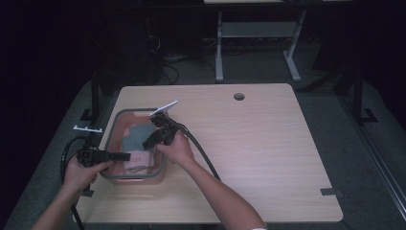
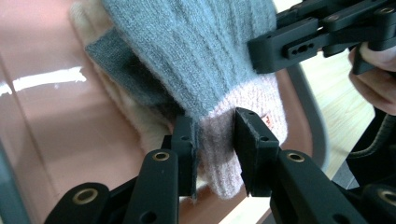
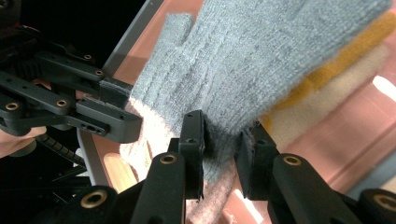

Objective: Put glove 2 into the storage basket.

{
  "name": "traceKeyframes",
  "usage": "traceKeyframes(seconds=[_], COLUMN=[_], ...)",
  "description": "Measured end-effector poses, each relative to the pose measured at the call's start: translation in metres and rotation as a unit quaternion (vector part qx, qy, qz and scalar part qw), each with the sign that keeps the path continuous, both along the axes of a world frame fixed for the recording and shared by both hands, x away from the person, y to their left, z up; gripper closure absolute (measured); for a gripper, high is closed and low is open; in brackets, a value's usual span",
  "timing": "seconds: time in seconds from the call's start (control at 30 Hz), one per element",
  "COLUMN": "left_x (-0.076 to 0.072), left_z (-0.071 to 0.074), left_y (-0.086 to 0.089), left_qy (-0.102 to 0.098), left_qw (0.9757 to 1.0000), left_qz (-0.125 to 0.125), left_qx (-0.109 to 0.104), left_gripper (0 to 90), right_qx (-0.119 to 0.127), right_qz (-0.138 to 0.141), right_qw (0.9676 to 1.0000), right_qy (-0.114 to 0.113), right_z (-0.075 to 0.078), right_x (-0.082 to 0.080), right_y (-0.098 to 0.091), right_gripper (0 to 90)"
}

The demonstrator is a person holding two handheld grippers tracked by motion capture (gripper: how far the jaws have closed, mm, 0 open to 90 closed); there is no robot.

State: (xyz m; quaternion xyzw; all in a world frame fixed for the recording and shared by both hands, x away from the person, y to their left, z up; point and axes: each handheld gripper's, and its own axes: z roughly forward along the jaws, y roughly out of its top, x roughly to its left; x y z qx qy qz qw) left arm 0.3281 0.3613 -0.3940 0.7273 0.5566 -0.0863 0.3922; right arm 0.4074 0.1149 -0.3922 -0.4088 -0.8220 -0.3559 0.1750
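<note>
Both grippers (image 2: pixel 215 140) (image 3: pixel 224 144) clamp one grey-pink glove (image 2: pixel 201 60); high view adds its pink tub (image 1: pixel 117 117).

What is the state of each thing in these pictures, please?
Grey glove: inside the bin, gripped at its pink cuff.
Left gripper: shut on the pink cuff.
Right gripper: jaws around the grey knit, pads touching it.
Pink bin: upright on the table, holding knitwear.
Table: bare wood beside the bin.
</note>
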Motion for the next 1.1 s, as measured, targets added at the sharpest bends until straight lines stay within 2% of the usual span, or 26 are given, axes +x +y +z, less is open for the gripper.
traceKeyframes(seconds=[0.13, 0.37, 0.47, 0.6, 0.8, 1.0, 1.1], left_x=[0.0, 0.003, 0.003, 0.002, 0.003, 0.005, 0.005], left_z=[-0.001, -0.003, -0.004, -0.002, 0.01, 0.018, 0.023], left_y=[0.0, 0.001, 0.003, 0.004, 0.008, 0.007, 0.005], left_qy=[0.002, 0.007, 0.005, 0.001, -0.016, -0.032, -0.038], left_qw=[1.0, 0.9995, 0.9995, 0.9996, 0.9996, 0.9993, 0.999], left_qz=[0.001, 0.0, 0.003, 0.011, 0.016, 0.02, 0.02], left_qx=[0.009, 0.032, 0.03, 0.027, 0.019, 0.006, -0.007], left_gripper=[67.9, 66.1, 65.5, 62.5, 60.3, 59.4, 58.9], right_qx=[-0.002, -0.005, -0.006, 0.006, 0.013, 0.026, 0.031], right_qz=[0.001, -0.017, -0.025, -0.037, -0.043, -0.048, -0.047], right_qw=[1.0, 0.9997, 0.9994, 0.999, 0.9987, 0.9982, 0.9981], right_qy=[0.0, -0.017, -0.024, -0.023, -0.024, -0.026, -0.025], right_z=[-0.002, 0.003, 0.006, 0.01, 0.014, 0.02, 0.023], right_x=[0.001, 0.003, 0.005, 0.009, 0.011, 0.011, 0.01], right_y=[0.002, -0.003, -0.007, -0.014, -0.022, -0.028, -0.033], right_gripper=[72.5, 66.8, 64.0, 62.6, 61.2, 59.9, 59.0])
